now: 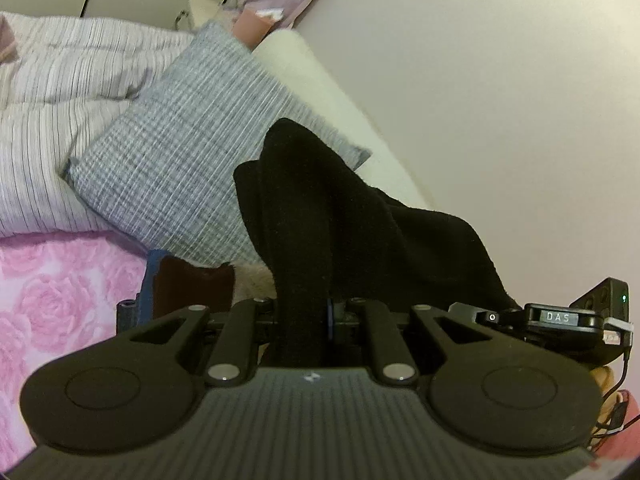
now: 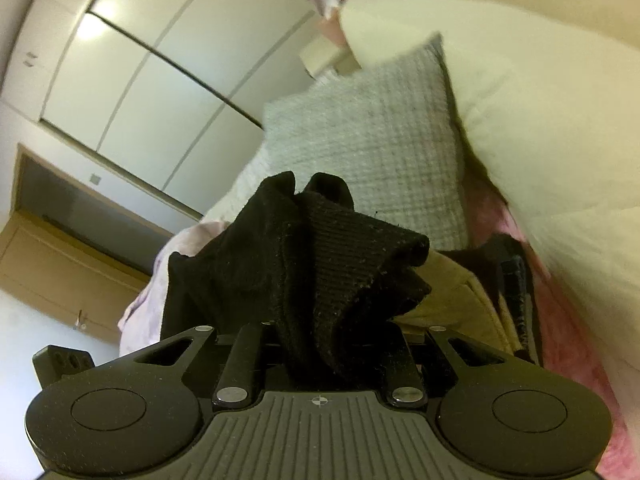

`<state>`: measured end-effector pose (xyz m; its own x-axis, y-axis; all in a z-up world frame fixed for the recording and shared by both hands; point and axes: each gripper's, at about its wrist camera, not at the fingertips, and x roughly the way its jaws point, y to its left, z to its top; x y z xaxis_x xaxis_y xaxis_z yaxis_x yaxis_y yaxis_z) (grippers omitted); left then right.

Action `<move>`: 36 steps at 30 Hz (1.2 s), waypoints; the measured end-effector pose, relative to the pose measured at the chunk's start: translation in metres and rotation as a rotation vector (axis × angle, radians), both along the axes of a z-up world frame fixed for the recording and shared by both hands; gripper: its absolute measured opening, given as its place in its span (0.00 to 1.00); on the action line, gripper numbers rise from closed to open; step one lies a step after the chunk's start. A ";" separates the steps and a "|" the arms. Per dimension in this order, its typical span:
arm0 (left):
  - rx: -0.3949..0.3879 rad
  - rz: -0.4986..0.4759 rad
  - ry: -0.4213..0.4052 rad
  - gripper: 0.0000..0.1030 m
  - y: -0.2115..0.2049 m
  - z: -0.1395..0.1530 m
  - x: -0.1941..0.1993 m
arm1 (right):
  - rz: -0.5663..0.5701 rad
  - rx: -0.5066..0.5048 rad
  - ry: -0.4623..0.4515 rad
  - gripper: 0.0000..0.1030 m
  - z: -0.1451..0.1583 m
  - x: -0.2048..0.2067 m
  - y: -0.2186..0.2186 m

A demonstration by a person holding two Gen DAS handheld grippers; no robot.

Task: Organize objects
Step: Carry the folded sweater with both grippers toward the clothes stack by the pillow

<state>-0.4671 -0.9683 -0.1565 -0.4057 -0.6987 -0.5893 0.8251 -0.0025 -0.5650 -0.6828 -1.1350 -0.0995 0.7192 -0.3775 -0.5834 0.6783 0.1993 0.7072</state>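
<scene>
A black knit garment [image 1: 360, 216] bunches up from between the jaws of my left gripper [image 1: 306, 320], which is shut on it; the cloth hides the fingertips. In the right wrist view the same kind of black ribbed cloth [image 2: 320, 264] rises from my right gripper [image 2: 320, 344], shut on it too, fingertips hidden. The cloth stretches rightward in the left wrist view toward the other gripper's body [image 1: 560, 316]. Below lie folded clothes: a dark maroon piece [image 1: 192, 284] on a blue one [image 1: 150, 276], and a tan piece [image 2: 452, 292].
A grey checked pillow [image 1: 192, 152] leans by a cream headboard [image 1: 320, 76] and pale wall. A striped duvet [image 1: 60, 120] lies left, a pink rose-print blanket [image 1: 60, 300] below. White wardrobe doors [image 2: 160, 80] and a wooden door frame [image 2: 60, 248] stand left.
</scene>
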 end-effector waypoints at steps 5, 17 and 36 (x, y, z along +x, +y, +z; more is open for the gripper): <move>0.071 0.000 0.003 0.11 -0.018 -0.032 0.002 | 0.004 0.068 0.005 0.13 -0.040 -0.001 -0.026; 0.075 -0.005 -0.048 0.28 -0.047 -0.083 0.013 | -0.055 -0.034 0.210 0.30 -0.078 0.006 -0.023; -0.080 0.127 -0.389 0.29 -0.065 -0.070 -0.045 | -0.170 -0.486 0.519 0.34 -0.077 0.077 0.031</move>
